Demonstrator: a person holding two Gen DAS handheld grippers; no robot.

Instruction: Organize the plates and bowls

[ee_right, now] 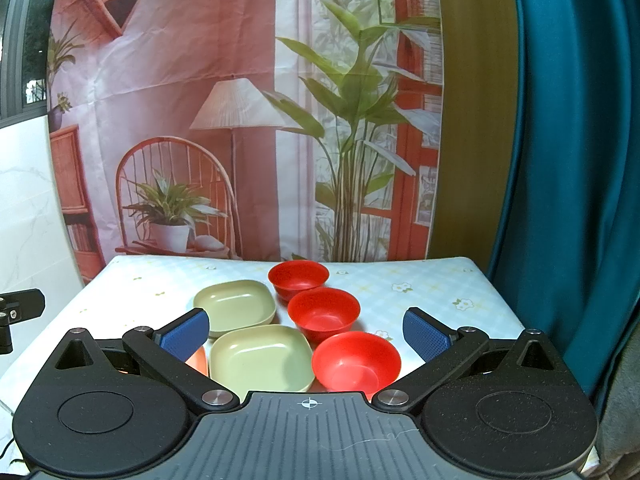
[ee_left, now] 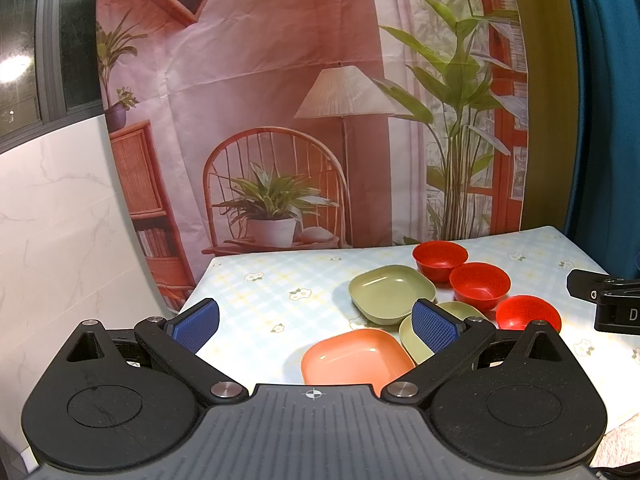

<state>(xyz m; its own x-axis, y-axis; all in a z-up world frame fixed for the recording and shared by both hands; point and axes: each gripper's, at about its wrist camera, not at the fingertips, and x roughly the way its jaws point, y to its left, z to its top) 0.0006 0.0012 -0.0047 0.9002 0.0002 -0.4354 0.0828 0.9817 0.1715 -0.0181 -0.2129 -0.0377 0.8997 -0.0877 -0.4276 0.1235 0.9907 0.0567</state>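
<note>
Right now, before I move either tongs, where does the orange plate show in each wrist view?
Left wrist: the orange plate lies low, right of centre, in full view between the open tongs, nearest the camera.
Right wrist: only a sliver of it shows lower left, behind the left blue pad.
Shared landmark: the near green plate lies right beside it in both views.
</note>
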